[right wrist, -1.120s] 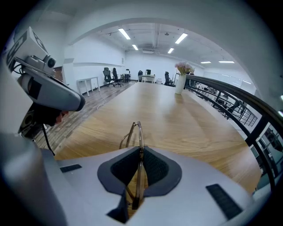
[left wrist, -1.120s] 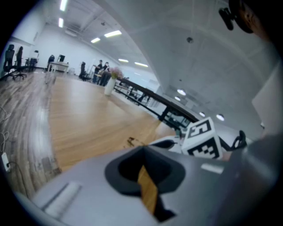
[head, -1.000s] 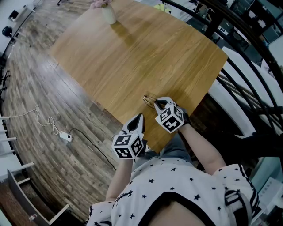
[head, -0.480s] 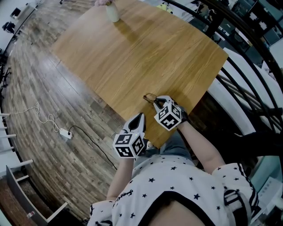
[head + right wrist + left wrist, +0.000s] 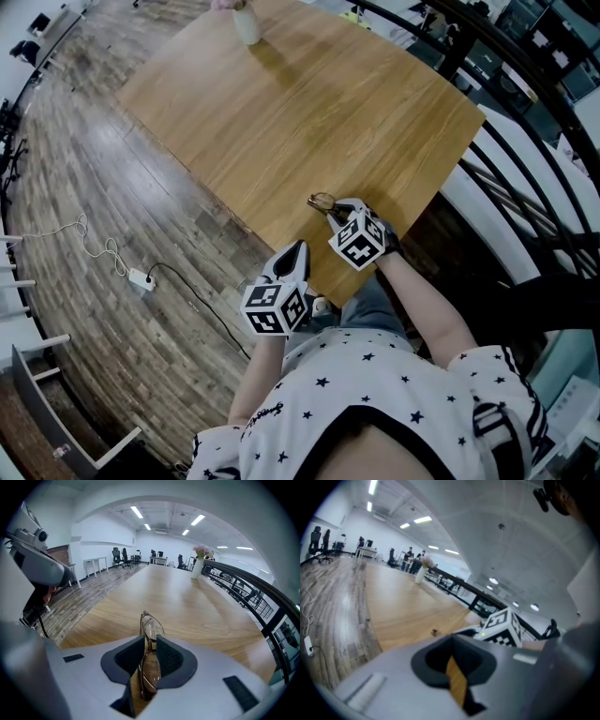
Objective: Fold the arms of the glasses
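1. Where the light-brown wooden table (image 5: 309, 103) comes to its near corner, the grey right gripper (image 5: 334, 214), with dark ribbed pads and a marker cube, is clenched on the thin, brown wire-framed glasses (image 5: 321, 201).
2. In the right gripper view, the glasses stand edge-on between the two pads. One lens sits inside the jaws and the other sticks out past the tips, over the tabletop.
3. Whether the frame touches the wood cannot be told, and the arms of the glasses cannot be made out.
4. The grey left gripper (image 5: 296, 251) has its jaws pressed together with nothing between them. It hangs at the table's near edge, beside the right gripper and apart from the glasses.
5. A pale vase (image 5: 246, 26) of pink flowers stands at the table's far end, well apart from both grippers.
6. A white power strip (image 5: 141, 278) with its cable lies on the grey-brown plank floor (image 5: 112, 187), left of the table.
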A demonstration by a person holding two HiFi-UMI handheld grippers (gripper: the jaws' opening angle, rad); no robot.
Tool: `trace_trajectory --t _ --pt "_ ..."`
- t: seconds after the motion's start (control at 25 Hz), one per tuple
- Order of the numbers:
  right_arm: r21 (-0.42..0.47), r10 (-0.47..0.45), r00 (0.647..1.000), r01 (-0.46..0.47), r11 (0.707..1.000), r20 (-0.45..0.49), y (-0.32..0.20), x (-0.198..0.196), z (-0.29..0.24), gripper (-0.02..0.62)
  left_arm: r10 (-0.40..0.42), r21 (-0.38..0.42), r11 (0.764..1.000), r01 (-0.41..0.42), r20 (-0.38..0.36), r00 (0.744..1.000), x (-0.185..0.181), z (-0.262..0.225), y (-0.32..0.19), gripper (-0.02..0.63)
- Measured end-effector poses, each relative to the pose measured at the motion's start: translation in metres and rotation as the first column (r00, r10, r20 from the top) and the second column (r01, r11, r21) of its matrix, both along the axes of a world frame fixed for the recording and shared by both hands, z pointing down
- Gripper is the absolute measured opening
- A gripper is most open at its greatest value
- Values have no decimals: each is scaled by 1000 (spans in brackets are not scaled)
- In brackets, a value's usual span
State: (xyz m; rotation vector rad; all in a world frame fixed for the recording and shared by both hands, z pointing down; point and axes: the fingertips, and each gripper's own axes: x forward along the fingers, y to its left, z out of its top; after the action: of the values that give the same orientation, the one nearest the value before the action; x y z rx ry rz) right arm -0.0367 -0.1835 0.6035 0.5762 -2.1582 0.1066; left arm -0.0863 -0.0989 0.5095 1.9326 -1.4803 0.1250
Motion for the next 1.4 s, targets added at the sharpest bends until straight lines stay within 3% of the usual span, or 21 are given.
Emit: trace_trajectory --t 0.2,0.32,0.68,1.04,1.4 --pt "2 23 999 -24 1000 48 2 3 -7 58 -10 12 1000 10 5 1000 -2 -2 6 6" --pt "9 28 998 -29 1000 57 6 3 -13 107 -15 21 1000 15 6 1000 -5 -6 8 6" --pt "46 73 990 -79 996 121 24 8 -40 104 -19 57 998 19 7 1000 -7 -16 15 6" --pt "78 110 962 -133 988 250 47 10 -84 68 -1 87 996 -1 27 1000 -5 -25 25 6" --pt "147 117 909 -190 971 400 64 9 -130 37 16 105 994 -21 47 999 -5 -29 32 6"
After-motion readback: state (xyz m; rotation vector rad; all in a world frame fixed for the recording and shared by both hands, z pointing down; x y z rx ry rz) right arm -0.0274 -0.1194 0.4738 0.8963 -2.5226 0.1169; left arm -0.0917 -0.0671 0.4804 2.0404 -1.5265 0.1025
